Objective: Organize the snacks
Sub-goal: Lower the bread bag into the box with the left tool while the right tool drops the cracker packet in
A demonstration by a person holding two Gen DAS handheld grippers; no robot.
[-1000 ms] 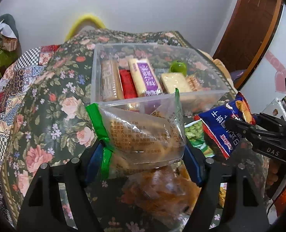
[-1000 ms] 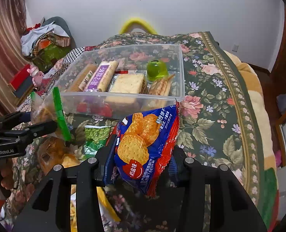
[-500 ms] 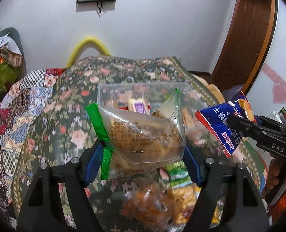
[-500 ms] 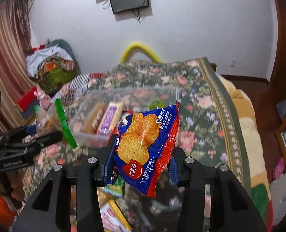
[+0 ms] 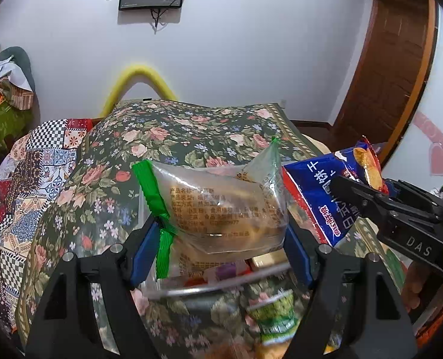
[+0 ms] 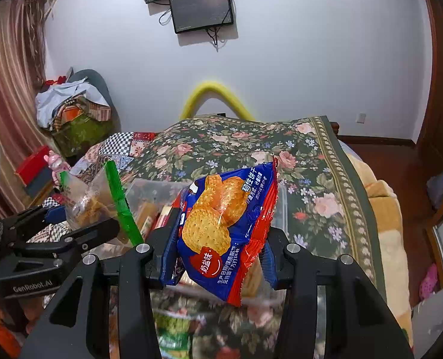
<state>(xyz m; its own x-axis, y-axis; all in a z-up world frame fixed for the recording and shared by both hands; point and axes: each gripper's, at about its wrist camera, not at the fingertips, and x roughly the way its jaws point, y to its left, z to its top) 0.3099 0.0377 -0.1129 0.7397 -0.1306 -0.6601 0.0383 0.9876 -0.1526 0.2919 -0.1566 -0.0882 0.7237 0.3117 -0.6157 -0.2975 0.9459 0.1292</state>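
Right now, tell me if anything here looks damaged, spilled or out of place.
Nothing looks damaged or spilled. The left gripper holds a sealed clear pastry bag, the right gripper an intact blue biscuit packet. A green snack packet lies outside the clear plastic bin on the floral blanket.

Two held packets (image 5: 221, 209) (image 6: 224, 230), one bin (image 6: 149, 188)

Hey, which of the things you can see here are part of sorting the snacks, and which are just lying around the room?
Part of the job:
clear pastry bag in the left gripper
blue biscuit packet in the right gripper
clear plastic bin
green snack pack

Just lying about:
wall screen
pile of clothes
yellow arch
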